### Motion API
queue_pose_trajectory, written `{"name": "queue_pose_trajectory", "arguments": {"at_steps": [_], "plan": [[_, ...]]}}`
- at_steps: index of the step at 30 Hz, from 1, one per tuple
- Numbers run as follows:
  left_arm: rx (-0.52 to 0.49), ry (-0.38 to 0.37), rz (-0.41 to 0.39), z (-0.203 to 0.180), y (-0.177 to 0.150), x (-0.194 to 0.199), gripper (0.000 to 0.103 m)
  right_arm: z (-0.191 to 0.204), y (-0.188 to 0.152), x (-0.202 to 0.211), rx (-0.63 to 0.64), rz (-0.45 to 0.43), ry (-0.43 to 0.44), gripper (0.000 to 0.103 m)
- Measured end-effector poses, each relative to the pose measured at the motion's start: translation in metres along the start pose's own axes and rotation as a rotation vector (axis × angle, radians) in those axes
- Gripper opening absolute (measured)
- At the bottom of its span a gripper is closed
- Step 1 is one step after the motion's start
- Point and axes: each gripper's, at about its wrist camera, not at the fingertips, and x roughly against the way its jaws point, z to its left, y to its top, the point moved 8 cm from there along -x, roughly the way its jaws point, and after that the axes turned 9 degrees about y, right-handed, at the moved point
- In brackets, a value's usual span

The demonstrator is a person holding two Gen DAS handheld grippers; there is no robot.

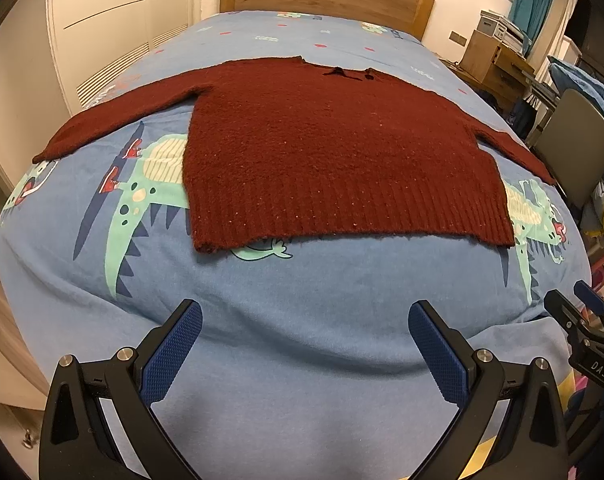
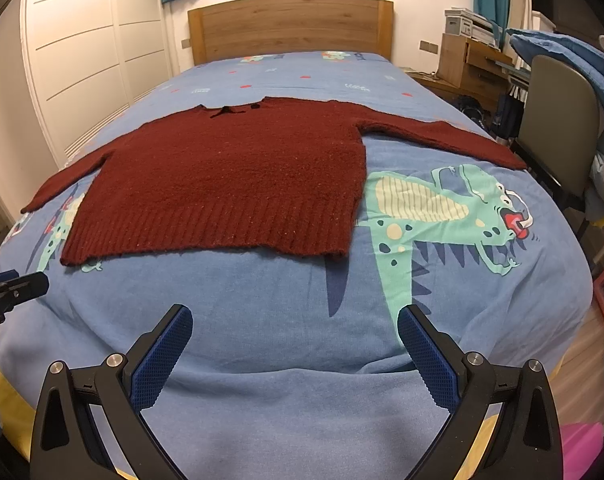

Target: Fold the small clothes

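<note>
A dark red knitted sweater (image 1: 333, 148) lies flat on the bed, sleeves spread out to both sides, ribbed hem toward me; it also shows in the right wrist view (image 2: 230, 184). My left gripper (image 1: 305, 314) is open and empty, hovering above the blue sheet in front of the hem. My right gripper (image 2: 294, 318) is open and empty, in front of the hem's right corner. The right gripper's tip shows at the left wrist view's right edge (image 1: 581, 300), and the left gripper's tip at the right wrist view's left edge (image 2: 18, 286).
The bed (image 1: 302, 320) has a blue sheet with green dinosaur prints and a wooden headboard (image 2: 290, 24). White wardrobe doors (image 2: 82, 60) stand on the left. A chair (image 2: 557, 120), a wooden desk (image 2: 469, 64) and piled bedding stand on the right.
</note>
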Motion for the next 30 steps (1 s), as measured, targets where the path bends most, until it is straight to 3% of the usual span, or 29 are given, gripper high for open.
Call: {"name": "queue_pose_trajectory", "arguments": {"at_steps": [16,30], "plan": [[0.000,0.007,0.023,0.002,0.002,-0.005,0.102,-0.003,0.000,-0.004,-0.029,0.011,0.016,0.103],[0.074,0.034,0.020,0.031,0.022,-0.005,0.102,-0.010,0.002,-0.008,-0.102,0.022,0.075,0.103]]}}
